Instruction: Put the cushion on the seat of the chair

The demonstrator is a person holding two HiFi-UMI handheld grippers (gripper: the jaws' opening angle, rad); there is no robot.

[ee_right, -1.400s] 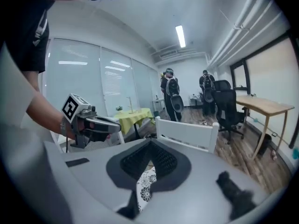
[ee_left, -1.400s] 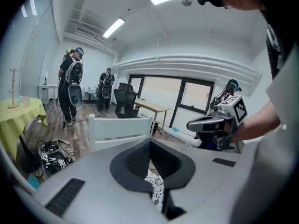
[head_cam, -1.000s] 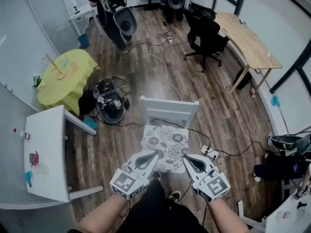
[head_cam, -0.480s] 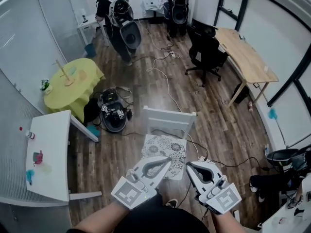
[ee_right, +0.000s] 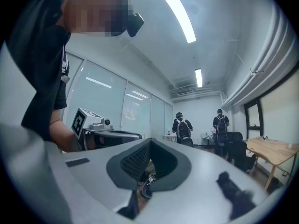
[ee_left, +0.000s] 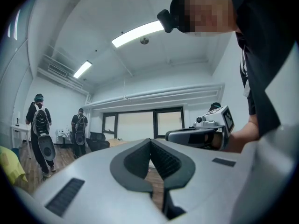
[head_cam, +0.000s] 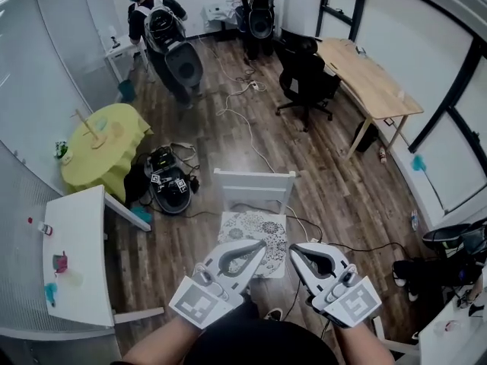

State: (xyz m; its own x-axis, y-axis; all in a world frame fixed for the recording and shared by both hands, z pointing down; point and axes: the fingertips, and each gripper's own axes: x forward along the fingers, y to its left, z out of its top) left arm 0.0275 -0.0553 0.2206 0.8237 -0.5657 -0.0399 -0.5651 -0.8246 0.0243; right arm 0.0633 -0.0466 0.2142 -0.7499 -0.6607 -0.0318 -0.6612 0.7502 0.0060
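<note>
Floral cushion (head_cam: 253,230) lies flat on the white chair (head_cam: 253,182) seat, left gripper (head_cam: 261,244) and right gripper (head_cam: 294,249) held level by its front edge, jaws closed, empty.

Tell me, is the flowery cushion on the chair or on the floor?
On the chair: the cushion lies flat on the seat of the white chair, just before its backrest.

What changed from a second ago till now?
The left gripper and right gripper rose up away from the cushion, toward the head camera, jaws shut and empty. Nothing was grabbed or dropped. The cushion stayed flat on the seat of the white chair.
</note>
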